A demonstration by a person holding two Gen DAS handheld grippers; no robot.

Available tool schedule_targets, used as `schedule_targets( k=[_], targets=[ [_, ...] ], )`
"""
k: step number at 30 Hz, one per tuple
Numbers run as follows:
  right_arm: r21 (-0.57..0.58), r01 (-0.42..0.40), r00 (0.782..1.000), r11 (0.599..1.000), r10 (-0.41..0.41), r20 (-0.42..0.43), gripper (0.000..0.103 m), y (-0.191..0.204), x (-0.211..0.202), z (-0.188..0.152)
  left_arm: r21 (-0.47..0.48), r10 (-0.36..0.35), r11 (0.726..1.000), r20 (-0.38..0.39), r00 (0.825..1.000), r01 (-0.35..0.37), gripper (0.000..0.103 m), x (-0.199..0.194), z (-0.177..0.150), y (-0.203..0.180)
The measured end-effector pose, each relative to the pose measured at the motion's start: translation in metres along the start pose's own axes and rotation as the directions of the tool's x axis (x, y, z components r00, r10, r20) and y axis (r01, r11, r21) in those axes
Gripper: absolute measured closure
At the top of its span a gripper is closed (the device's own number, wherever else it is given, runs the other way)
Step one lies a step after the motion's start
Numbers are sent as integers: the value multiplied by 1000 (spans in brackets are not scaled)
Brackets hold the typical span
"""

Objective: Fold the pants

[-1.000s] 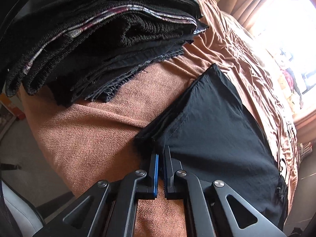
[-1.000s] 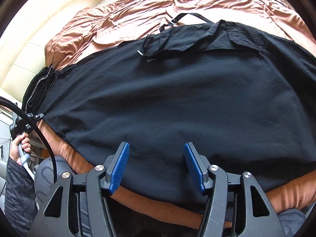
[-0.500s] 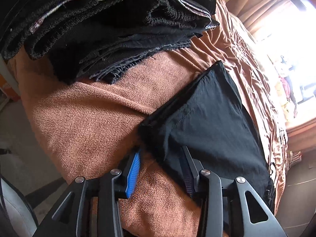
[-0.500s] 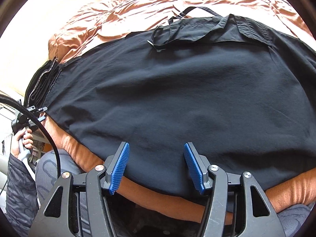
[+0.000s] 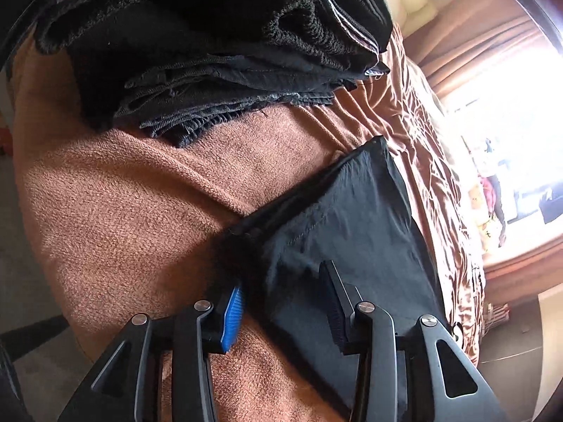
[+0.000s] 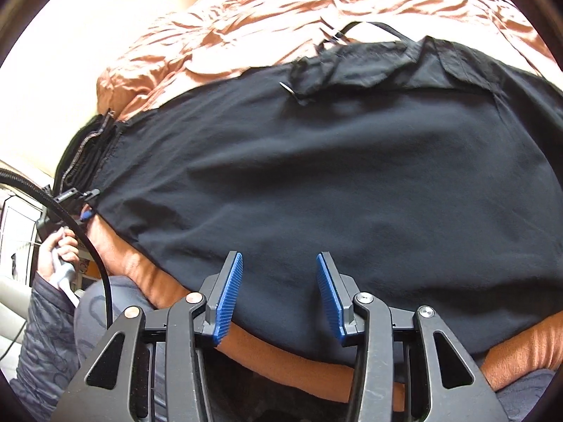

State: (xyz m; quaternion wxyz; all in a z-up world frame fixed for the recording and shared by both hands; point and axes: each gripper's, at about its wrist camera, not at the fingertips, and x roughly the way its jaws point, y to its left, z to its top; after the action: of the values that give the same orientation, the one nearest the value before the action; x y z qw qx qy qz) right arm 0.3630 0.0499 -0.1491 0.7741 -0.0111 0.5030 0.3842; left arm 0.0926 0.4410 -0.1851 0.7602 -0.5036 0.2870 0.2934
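Observation:
Black pants (image 6: 352, 176) lie spread flat across the brown blanket (image 5: 140, 211). One hem corner of the pants (image 5: 334, 218) sits between the jaws of my left gripper (image 5: 281, 277), which is open; its pads do not press the cloth. In the right wrist view my right gripper (image 6: 279, 256) hovers over the near edge of the pants. Its jaws are closing, with cloth under the gap and nothing pinched. The left gripper (image 6: 84, 211) shows small at the far left hem, held by a hand (image 6: 59, 246).
A stack of folded dark clothes (image 5: 211, 52) lies on the blanket just beyond the hem corner; the same stack (image 6: 84, 154) shows in the right wrist view. Crumpled satin bedding (image 6: 281, 10) covers the bed behind the pants. A bright window and curtain (image 5: 492, 52) are at the right.
My left gripper went from shut at the hem corner to open around it, and rolled a little. The right gripper's jaws have narrowed over the pants' edge.

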Motion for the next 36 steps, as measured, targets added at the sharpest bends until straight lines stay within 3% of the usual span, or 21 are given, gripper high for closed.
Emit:
schedule_targets(
  k=[2,4,6,12,18,22,28,36],
  targets=[
    [-16,-10,1000,1000,10,4,75,5,2,3,2,7,1000,8,1000,-7,67,0,0,-1],
    [-28,-18,1000,999,18,3,79,11,7,7,-18,4,1000,13,1000,-3,82,-1,2,3],
    [-36,-25,1000,999,25,4,84,17,13,10,-30,-3,1000,17,1000,4,88,-3,2,7],
    [-51,-37,995,998,32,-91,94,29,50,1,-11,-16,1000,46,999,16,96,-13,5,2],
    [-118,-99,982,988,78,-172,98,48,54,-19,3,-44,999,54,998,44,97,-21,13,-3],
    [-117,-117,984,986,99,-147,99,45,42,-8,3,-59,998,57,997,59,98,-24,16,-5],
    [-89,-55,995,995,47,-90,99,34,37,12,8,-78,997,62,995,77,99,-26,20,-13],
    [-22,32,995,999,-34,-98,99,21,73,36,15,-90,996,68,994,90,99,-32,21,-20]
  ],
)
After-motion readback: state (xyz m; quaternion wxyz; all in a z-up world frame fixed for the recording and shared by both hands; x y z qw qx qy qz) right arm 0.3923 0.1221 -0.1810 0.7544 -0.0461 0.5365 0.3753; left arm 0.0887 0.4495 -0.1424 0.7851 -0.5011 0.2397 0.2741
